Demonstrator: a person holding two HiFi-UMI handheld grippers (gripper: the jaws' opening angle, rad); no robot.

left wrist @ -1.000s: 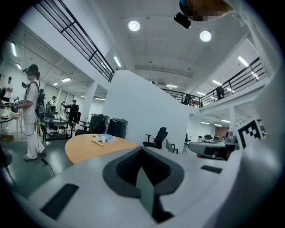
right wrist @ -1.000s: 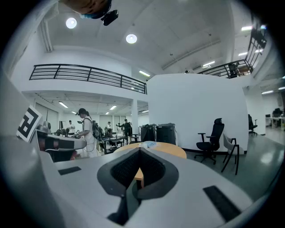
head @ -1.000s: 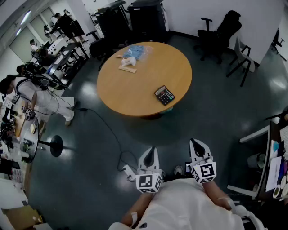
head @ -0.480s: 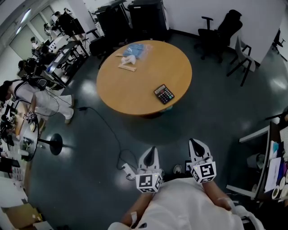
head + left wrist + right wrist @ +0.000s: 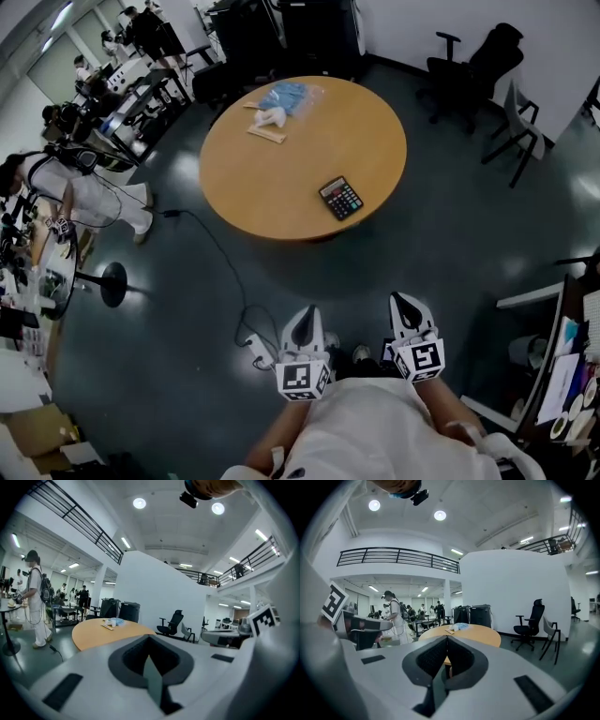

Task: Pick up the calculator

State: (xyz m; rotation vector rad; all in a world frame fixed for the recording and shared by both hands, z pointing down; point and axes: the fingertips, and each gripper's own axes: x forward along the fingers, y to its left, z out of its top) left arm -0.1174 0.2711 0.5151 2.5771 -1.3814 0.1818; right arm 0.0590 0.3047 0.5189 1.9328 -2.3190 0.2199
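A black calculator [image 5: 341, 198] with coloured keys lies near the front right edge of a round wooden table [image 5: 281, 159]. My left gripper [image 5: 305, 322] and right gripper [image 5: 405, 307] hover side by side close to my body, well short of the table, above the dark floor. Both have their jaws together with nothing between them. In the left gripper view the table [image 5: 96, 632] shows ahead to the left; in the right gripper view the table [image 5: 476, 634] lies straight ahead. The calculator is not visible in either gripper view.
A blue bag [image 5: 286, 96] and a small wooden piece [image 5: 266, 135] lie at the table's far side. A cable with a power strip [image 5: 251, 349] runs over the floor by my feet. Office chairs [image 5: 473, 66] stand at the back right; people work at desks [image 5: 66, 197] on the left.
The head view has shifted slightly: table and calculator sit a little lower in the picture. Both grippers have drifted a bit left and forward, still shut.
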